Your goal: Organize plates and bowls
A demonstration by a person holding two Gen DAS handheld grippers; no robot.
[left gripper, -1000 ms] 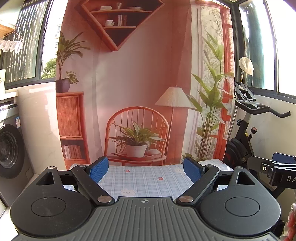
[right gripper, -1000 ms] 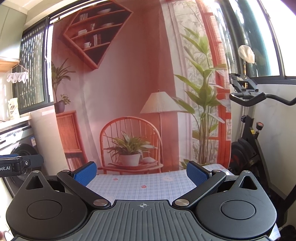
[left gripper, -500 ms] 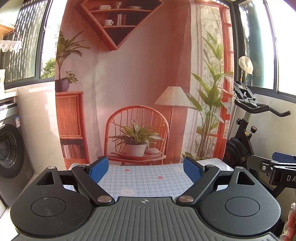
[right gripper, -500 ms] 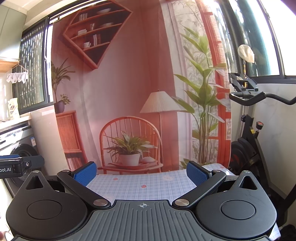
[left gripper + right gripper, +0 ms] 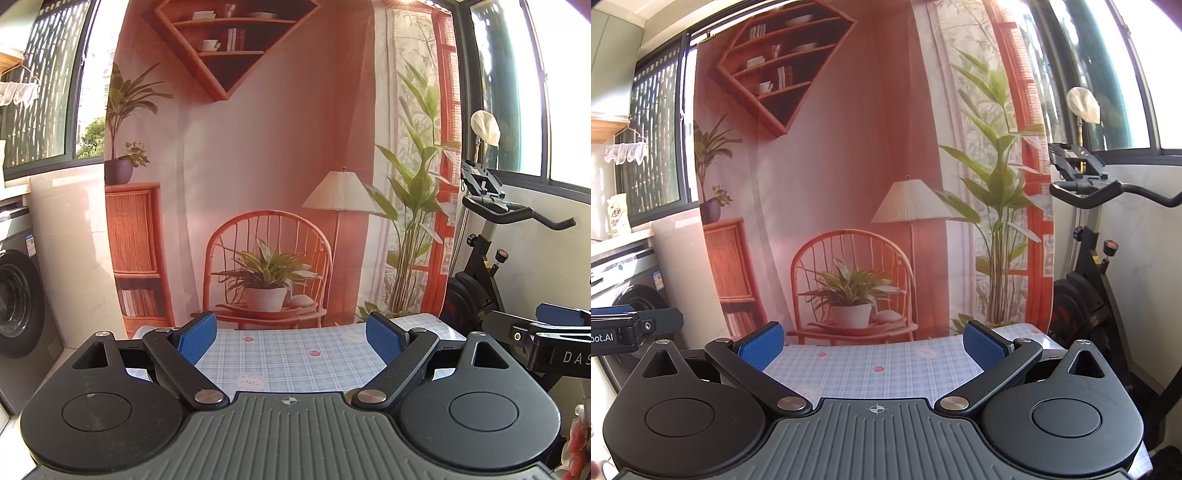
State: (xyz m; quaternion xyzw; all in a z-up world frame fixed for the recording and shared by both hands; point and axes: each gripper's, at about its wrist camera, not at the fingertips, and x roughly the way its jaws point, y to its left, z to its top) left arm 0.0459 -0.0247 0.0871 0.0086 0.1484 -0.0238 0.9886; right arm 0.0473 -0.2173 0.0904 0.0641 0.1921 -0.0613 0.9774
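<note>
No plates or bowls show in either wrist view; where they are cannot be told from here. What lies under both tools is a table (image 5: pixel 295 354) covered by a pale blue checked cloth printed with small pink fruit and a cartoon bear, and the stretch of it in view carries nothing.

The left gripper (image 5: pixel 290 334) hangs above the cloth with its jaws spread wide, blue pads (image 5: pixel 197 334) facing each other across open air and pinching nothing. The right gripper (image 5: pixel 873 343) is held the same way, level over the table, its blue pads (image 5: pixel 982 349) far apart and gripping nothing. Each tool's black side shows at the edge of the other's view, so the two are side by side, apart from one another.

Past the table's far edge hangs a printed backdrop (image 5: pixel 277 147) showing a rattan chair with a potted plant, a floor lamp and a triangular wall shelf. Off the table's right side stands an exercise bike (image 5: pixel 1097 258) with black handlebars, near the window. To the left, by the wall, is a front-loading washing machine (image 5: pixel 18 302). Sunlight comes in through the barred windows on both sides.
</note>
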